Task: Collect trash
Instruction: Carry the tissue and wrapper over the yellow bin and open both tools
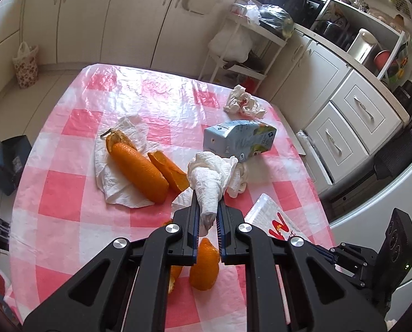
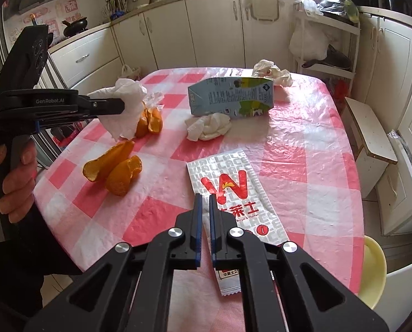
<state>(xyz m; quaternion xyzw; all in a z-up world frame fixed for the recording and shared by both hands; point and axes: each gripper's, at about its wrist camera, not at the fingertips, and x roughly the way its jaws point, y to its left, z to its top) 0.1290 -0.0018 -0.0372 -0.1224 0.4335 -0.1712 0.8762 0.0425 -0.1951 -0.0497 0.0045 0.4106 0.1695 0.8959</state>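
fig.: left claw (image 1: 207, 207) clamped on crumpled white paper towel (image 1: 210, 182), lifted above pink-checked plastic-covered table (image 1: 76, 193).
right claw (image 2: 204, 202), jaws nearly closed w/ nothing held, over white-red paper wrapper (image 2: 233, 182). risk: loose towel tail slips out, or drags orange peel pieces (image 2: 114, 168) off table edge.

White paper towel wad (image 1: 208, 185) hanging pinched above the table. Orange peels (image 2: 114, 170) curling on the checked cloth. Milk carton (image 2: 231, 96) lying on its side, crumpled tissue (image 2: 208, 126) touching it. Wallace wrapper (image 2: 233, 193) lying flat.
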